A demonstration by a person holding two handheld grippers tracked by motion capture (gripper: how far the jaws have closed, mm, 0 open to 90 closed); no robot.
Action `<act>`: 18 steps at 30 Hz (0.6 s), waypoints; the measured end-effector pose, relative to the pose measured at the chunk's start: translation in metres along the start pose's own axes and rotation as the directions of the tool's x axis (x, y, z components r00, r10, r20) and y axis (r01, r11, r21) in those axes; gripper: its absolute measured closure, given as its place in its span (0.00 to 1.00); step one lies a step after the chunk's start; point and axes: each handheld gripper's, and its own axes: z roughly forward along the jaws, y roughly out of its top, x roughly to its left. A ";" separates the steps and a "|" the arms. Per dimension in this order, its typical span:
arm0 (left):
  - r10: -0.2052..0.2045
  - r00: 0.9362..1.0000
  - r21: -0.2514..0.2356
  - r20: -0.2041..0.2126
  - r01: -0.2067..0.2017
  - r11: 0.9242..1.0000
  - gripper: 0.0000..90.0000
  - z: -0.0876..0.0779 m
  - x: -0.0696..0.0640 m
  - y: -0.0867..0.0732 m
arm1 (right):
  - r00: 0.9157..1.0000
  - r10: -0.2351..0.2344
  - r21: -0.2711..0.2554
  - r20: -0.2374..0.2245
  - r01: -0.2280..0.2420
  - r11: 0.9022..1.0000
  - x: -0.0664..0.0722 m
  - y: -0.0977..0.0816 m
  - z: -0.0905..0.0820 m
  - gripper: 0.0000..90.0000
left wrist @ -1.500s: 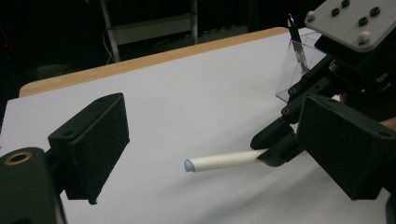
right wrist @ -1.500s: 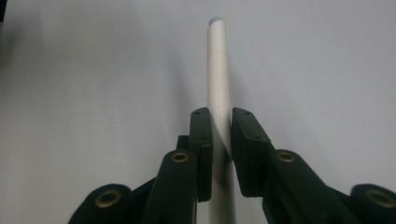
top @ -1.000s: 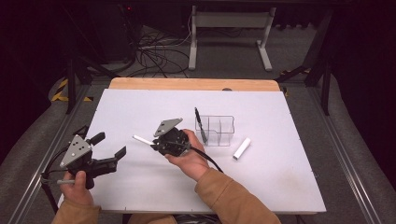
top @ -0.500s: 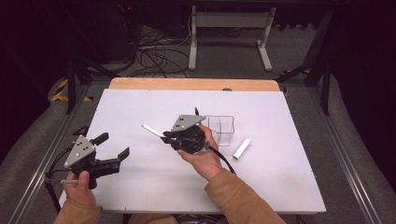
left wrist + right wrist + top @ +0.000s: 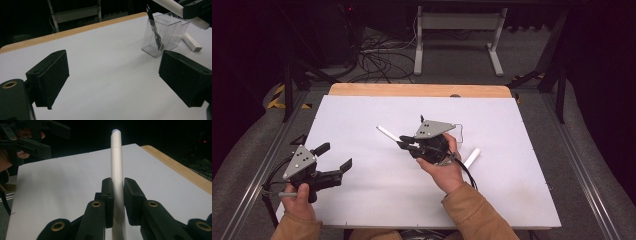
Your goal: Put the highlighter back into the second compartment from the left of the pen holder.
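The long white round stick (image 5: pixel 117 170) is pinched tight between the pads of your right gripper (image 5: pixel 408 144), lifted off the white table (image 5: pixel 362 115), just beside the clear plastic box (image 5: pixel 163 35). A black pen (image 5: pixel 154 32) stands in that box. A short white stick (image 5: pixel 471 157) lies near the box. Your left gripper (image 5: pixel 334 161), well apart from the box, has its jaws wide apart, holding nothing.

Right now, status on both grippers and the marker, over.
Right gripper shut on white marker, held above table. Left gripper open. Clear holder has one pen.
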 end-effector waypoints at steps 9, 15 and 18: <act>-0.001 1.000 0.001 0.001 0.001 1.000 0.11 0.000 0.000 0.000 | 0.999 0.003 -0.018 0.034 -0.002 1.000 -0.006 -0.006 -0.015 0.88; -0.003 1.000 0.001 0.005 0.003 1.000 0.11 0.001 0.000 -0.001 | 0.999 0.014 -0.033 0.039 -0.013 0.999 -0.012 -0.008 -0.020 0.88; -0.004 1.000 0.002 0.006 0.004 1.000 0.11 0.001 0.000 -0.001 | 0.999 0.015 -0.057 0.040 -0.013 0.998 -0.015 -0.009 -0.022 0.88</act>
